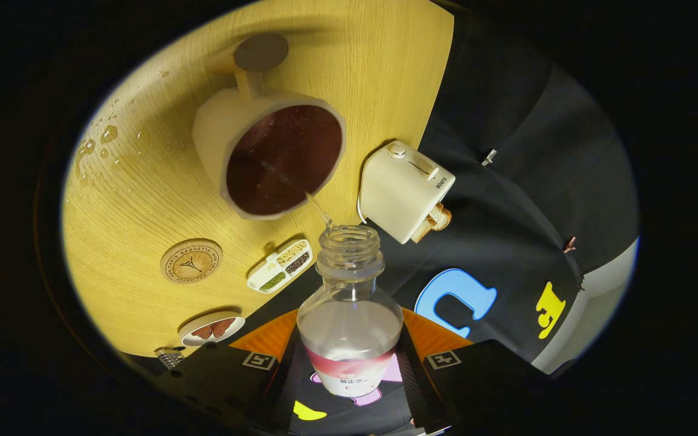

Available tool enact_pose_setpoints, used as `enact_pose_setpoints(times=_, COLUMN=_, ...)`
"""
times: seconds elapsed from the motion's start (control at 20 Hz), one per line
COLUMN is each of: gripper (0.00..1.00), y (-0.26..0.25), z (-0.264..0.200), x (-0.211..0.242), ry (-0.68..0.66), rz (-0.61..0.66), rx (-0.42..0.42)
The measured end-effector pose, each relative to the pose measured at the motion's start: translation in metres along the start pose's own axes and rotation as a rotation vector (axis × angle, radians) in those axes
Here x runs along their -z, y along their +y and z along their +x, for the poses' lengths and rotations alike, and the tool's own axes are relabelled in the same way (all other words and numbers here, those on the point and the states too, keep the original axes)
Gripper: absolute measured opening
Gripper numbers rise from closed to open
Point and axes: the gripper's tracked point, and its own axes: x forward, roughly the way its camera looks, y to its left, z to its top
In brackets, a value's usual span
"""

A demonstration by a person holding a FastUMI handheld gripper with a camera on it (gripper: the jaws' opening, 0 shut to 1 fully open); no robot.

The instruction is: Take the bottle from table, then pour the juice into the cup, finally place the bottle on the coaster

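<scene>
nearest us, the gripper point(349, 369) grasps the bottle point(349, 315), a finger pressed to each flank, tilted so a thin stream arcs from its open mouth into the cup point(276, 158) just beyond. we judge a wavering tilt could splash the already wet wooden table point(143, 200). the coaster point(191, 261) lies near the cup; a toaster point(403, 189) stands by the booth wall.

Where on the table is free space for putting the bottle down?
The coaster is bare, with open wood between it and the cup. Crowded: seed tray, small dish and toaster. The fingers grip the bottle.
</scene>
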Motion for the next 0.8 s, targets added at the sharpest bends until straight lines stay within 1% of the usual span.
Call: enact_pose_setpoints(times=0.8, gripper=0.74, y=-0.0035, z=0.0004, x=-0.0064, ry=-0.021, rz=-0.023, rx=0.006)
